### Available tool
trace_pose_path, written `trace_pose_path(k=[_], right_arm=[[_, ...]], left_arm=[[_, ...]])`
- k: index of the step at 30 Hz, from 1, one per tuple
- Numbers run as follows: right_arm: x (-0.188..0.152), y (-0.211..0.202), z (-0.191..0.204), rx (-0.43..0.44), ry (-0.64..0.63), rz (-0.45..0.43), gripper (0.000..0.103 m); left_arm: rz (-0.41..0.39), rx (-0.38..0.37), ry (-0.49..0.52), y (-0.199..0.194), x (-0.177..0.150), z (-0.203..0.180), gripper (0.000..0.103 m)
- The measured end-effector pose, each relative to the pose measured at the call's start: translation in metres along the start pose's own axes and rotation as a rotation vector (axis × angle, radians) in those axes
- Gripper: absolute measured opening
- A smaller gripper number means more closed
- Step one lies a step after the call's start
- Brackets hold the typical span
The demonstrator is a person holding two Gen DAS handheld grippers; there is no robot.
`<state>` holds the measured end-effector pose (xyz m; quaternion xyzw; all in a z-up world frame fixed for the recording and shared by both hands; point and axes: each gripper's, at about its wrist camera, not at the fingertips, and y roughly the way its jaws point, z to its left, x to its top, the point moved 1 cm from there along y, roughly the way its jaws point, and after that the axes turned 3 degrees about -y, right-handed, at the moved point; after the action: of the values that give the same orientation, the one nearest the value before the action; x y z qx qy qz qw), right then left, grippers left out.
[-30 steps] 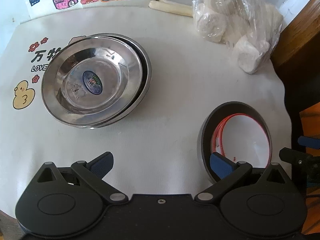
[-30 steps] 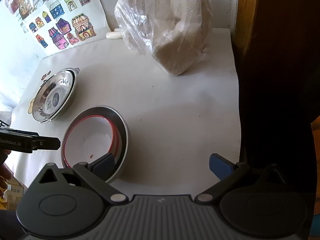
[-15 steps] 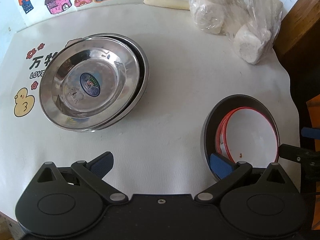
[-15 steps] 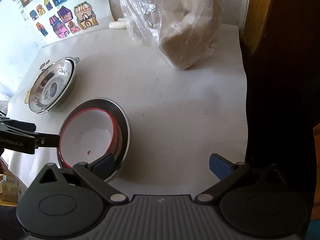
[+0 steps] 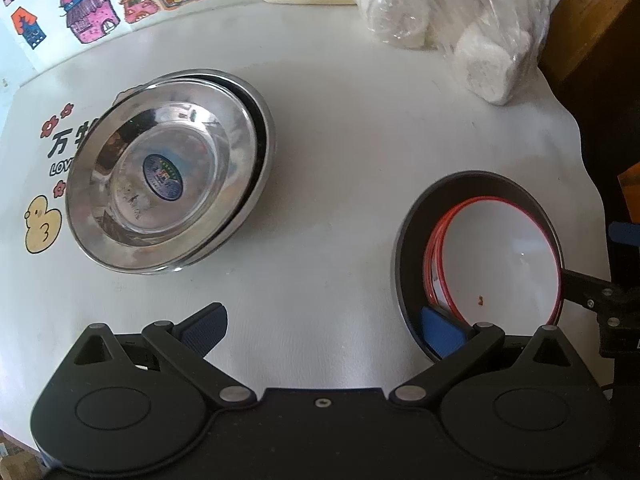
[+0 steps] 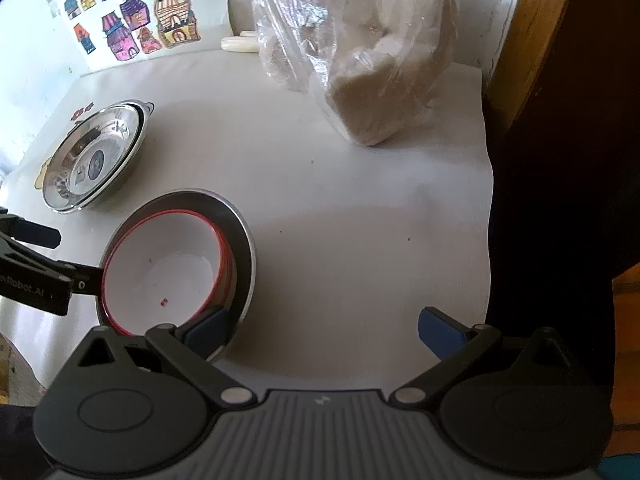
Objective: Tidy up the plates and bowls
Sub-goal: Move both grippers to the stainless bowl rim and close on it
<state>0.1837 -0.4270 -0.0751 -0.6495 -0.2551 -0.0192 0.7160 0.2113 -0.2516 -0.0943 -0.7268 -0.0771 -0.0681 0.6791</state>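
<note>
On my left wrist feed the white table cover [image 5: 340, 128] carries printed lettering at its left edge, half hidden by the steel plates [image 5: 160, 188]: I can read the Chinese character "万", part of a second character I can't make out, and below them the Latin letters "LOV" before the plate rim cuts them off. The round blue sticker [image 5: 162, 171] in the middle of the top plate has print too small for me to read. On my right wrist feed the left gripper's body [image 6: 28, 284] shows pale lettering ending "nRobot_AI".
</note>
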Motion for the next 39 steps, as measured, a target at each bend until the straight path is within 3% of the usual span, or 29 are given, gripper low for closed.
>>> trace_pose_path(k=[11,18,25,30,32,34,39], right_arm=[[0.0,-0.002,0.011,-0.044,-0.093,-0.024,0.101],[0.001,-0.003,0.013,-0.012,-0.096,-0.033,0.086],[0.002,-0.004,0.015,0.032,-0.099,-0.041,0.069],[0.002,-0.004,0.015,0.07,-0.083,-0.049,0.057],[0.002,-0.004,0.015,0.085,-0.078,-0.049,0.051],[0.003,-0.004,0.015,0.107,-0.075,-0.05,0.042],[0.003,-0.005,0.02,0.136,-0.086,-0.053,0.024]], left_arm=[[0.015,0.038,0.054,0.005,-0.001,-0.011,0.102],[0.012,0.058,0.098,0.004,0.002,-0.019,0.099],[0.014,0.044,0.104,0.002,0.006,-0.019,0.089],[0.026,-0.01,0.083,0.002,0.007,-0.017,0.072],[0.034,-0.057,0.07,0.002,0.008,-0.016,0.053],[0.038,-0.089,0.065,0.002,0.008,-0.017,0.043],[0.042,-0.134,0.063,0.002,0.007,-0.02,0.026]])
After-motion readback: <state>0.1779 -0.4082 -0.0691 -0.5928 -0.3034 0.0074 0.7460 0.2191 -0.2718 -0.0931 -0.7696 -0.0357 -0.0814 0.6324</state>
